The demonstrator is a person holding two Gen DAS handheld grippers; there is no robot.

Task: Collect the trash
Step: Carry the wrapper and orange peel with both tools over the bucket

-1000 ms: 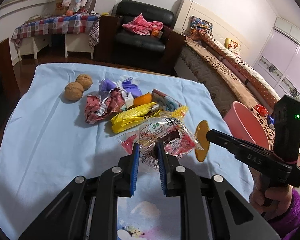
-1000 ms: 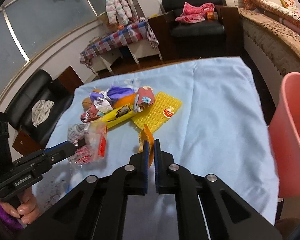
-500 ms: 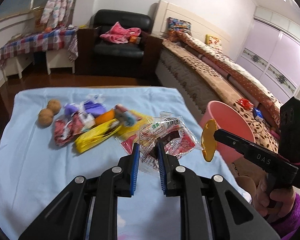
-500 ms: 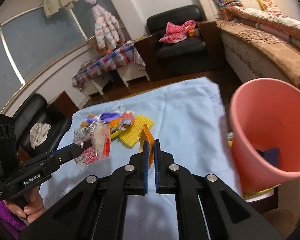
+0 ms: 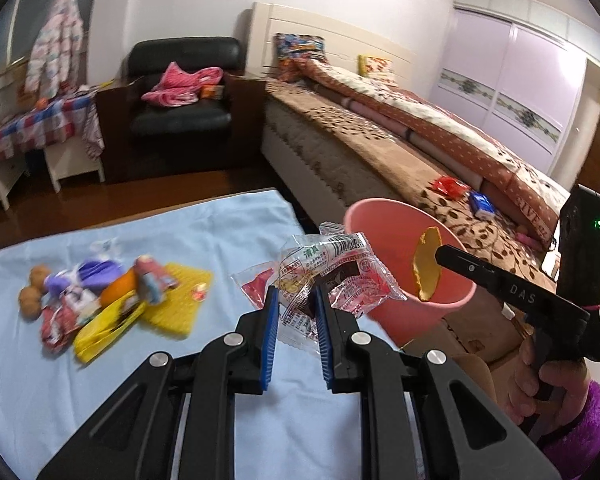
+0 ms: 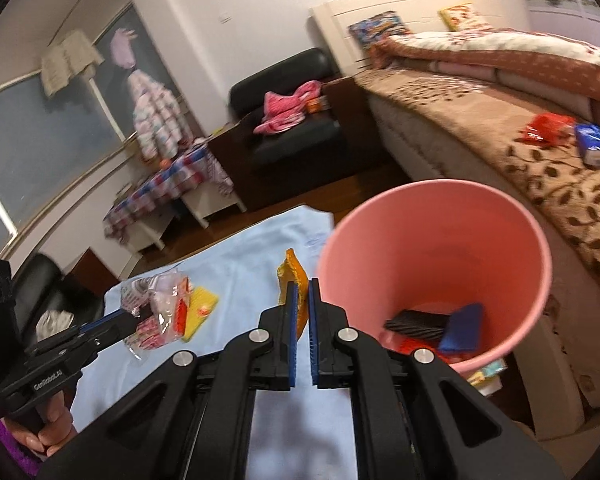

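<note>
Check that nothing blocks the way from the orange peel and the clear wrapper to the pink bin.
Nothing visible does. The orange peel in the right gripper is beside the pink bin rim; the clear wrapper in the left gripper follows over open cloth.

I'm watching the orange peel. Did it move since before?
Yes. The orange peel, pinched in the right gripper, went from over the blue cloth to the pink bin rim.
</note>
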